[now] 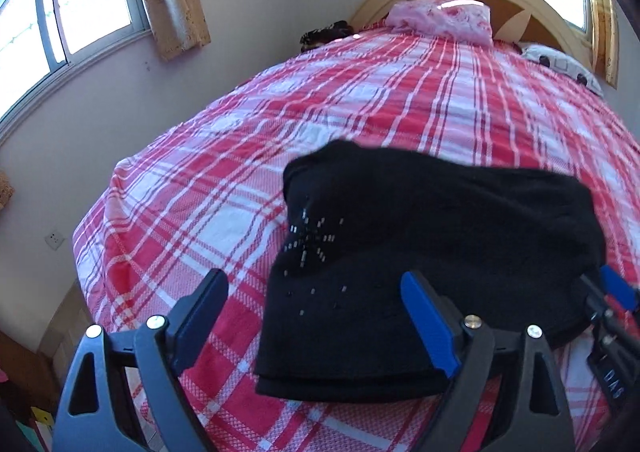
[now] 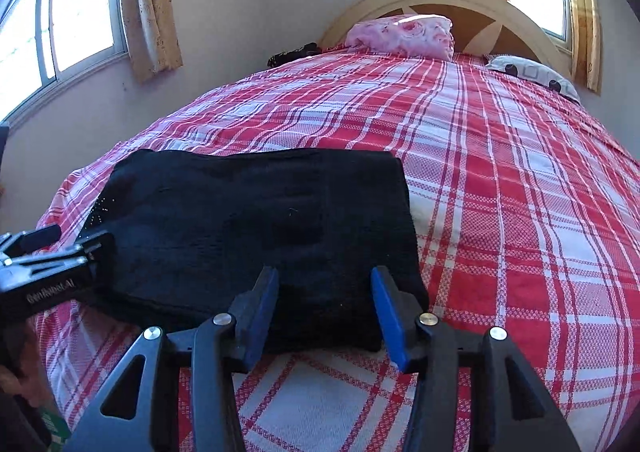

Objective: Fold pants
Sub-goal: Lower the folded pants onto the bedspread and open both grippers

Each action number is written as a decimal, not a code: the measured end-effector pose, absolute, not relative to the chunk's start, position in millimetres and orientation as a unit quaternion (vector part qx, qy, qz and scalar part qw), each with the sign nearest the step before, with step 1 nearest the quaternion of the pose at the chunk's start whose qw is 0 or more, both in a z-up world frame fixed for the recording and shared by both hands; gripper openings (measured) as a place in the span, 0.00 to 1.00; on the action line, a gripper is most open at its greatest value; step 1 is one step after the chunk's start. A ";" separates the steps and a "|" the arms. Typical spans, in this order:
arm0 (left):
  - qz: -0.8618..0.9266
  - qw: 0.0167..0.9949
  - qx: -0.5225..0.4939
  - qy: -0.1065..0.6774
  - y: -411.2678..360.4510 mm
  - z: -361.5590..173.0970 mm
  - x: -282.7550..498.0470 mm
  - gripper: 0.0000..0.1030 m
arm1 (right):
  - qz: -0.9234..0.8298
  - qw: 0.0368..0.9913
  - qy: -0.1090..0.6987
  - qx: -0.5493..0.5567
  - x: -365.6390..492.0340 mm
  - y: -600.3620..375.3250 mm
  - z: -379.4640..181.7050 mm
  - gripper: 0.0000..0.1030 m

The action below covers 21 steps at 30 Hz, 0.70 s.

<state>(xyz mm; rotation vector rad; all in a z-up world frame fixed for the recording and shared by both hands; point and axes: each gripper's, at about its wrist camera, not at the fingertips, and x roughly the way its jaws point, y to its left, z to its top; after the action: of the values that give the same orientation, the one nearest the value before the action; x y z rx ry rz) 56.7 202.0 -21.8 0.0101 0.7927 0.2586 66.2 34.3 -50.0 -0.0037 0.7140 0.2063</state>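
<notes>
The black pants [image 1: 432, 236] lie folded into a thick rectangle on the red plaid bedspread [image 1: 224, 180], with small shiny studs near their left end. My left gripper [image 1: 314, 280] hovers over the near left part of the pants, jaws wide apart, no cloth between the pads. In the right wrist view the pants [image 2: 248, 220] lie flat. My right gripper [image 2: 324, 272] is over their near right corner with a moderate gap between its blue pads [image 2: 386, 300] and nothing pinched. Each gripper shows at the edge of the other's view: right gripper [image 1: 604, 290], left gripper [image 2: 68, 240].
The bed runs away to a wooden headboard [image 2: 460, 0]. A pink pillow [image 2: 404, 32] and a white patterned pillow [image 2: 532, 72] lie at the head, with a dark bundle [image 2: 294, 52] by the wall. Curtained windows [image 2: 80, 12] stand on the left and behind the headboard.
</notes>
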 end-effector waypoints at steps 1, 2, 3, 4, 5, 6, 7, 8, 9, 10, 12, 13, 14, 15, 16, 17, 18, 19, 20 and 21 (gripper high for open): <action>0.122 0.917 0.002 0.379 201.8 -17.4 58.4 0.89 | 0.102 0.932 0.348 0.000 66.8 33.6 -50.7 0.49; 0.122 0.920 0.002 0.372 200.8 -12.8 62.0 0.89 | 0.104 0.932 0.347 0.005 66.7 32.4 -50.9 0.50; 0.123 0.922 0.003 0.367 200.0 -9.7 65.4 0.89 | 0.107 0.932 0.345 0.010 66.6 30.6 -51.1 0.50; 0.124 0.924 0.004 0.362 198.8 -7.0 69.6 0.89 | 0.109 0.932 0.345 0.015 66.4 29.1 -51.3 0.50; 0.123 0.926 0.005 0.357 197.6 -5.6 73.8 0.89 | 0.111 0.932 0.344 0.019 66.0 27.6 -51.3 0.50; 0.122 0.927 0.007 0.354 196.4 -5.1 77.8 0.89 | 0.112 0.932 0.343 0.022 66.2 26.8 -51.2 0.52; 0.120 0.927 0.008 0.354 195.7 -5.4 81.3 0.89 | 0.114 0.932 0.343 0.023 66.1 26.3 -51.2 0.54; 0.117 0.927 0.009 0.355 195.1 -6.5 88.0 0.89 | 0.117 0.932 0.343 0.024 65.9 26.5 -51.5 0.58; 0.114 0.928 0.008 0.356 195.4 -7.6 92.8 0.89 | 0.118 0.931 0.343 0.022 65.9 27.5 -51.9 0.59; 0.111 0.927 0.005 0.358 196.7 -9.4 99.7 0.89 | 0.118 0.931 0.344 0.019 65.9 28.7 -52.1 0.60; 0.112 0.923 -0.002 0.368 198.6 -13.8 112.3 0.89 | 0.116 0.932 0.344 0.010 65.6 31.8 -52.5 0.63; 0.117 0.919 -0.005 0.376 200.7 -17.9 119.4 0.89 | 0.116 0.931 0.345 0.008 65.7 32.9 -52.6 0.64; 0.121 0.915 -0.006 0.385 201.9 -22.5 124.5 0.89 | 0.116 0.931 0.345 0.005 65.8 33.9 -52.9 0.65; 0.125 0.910 -0.007 0.395 203.4 -27.3 128.5 0.89 | 0.116 0.931 0.345 0.004 65.8 34.0 -53.0 0.65; 0.128 0.906 -0.009 0.403 204.8 -31.9 129.9 0.89 | 0.116 0.931 0.345 0.003 66.1 34.2 -53.2 0.66; 0.129 0.904 -0.014 0.408 207.0 -36.6 130.7 0.90 | 0.117 0.931 0.345 0.005 66.5 33.6 -53.2 0.66; 0.128 0.902 -0.020 0.411 209.2 -39.9 130.7 0.90 | 0.118 0.931 0.345 0.006 66.6 33.1 -53.4 0.67; 0.128 0.901 -0.026 0.414 211.2 -42.6 129.8 0.92 | 0.120 0.931 0.346 0.009 66.9 32.4 -53.6 0.68; 0.129 0.900 -0.029 0.415 212.9 -43.9 128.1 0.95 | 0.121 0.930 0.346 0.010 67.5 32.0 -53.9 0.70; 0.131 0.900 -0.032 0.415 214.3 -44.5 127.1 0.96 | 0.121 0.930 0.347 0.011 67.8 32.1 -54.3 0.72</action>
<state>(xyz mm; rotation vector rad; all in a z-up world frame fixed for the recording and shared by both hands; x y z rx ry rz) 127.1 214.3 -44.5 -0.0666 0.8588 0.2710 67.8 32.1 -54.3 0.0223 0.7115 0.2487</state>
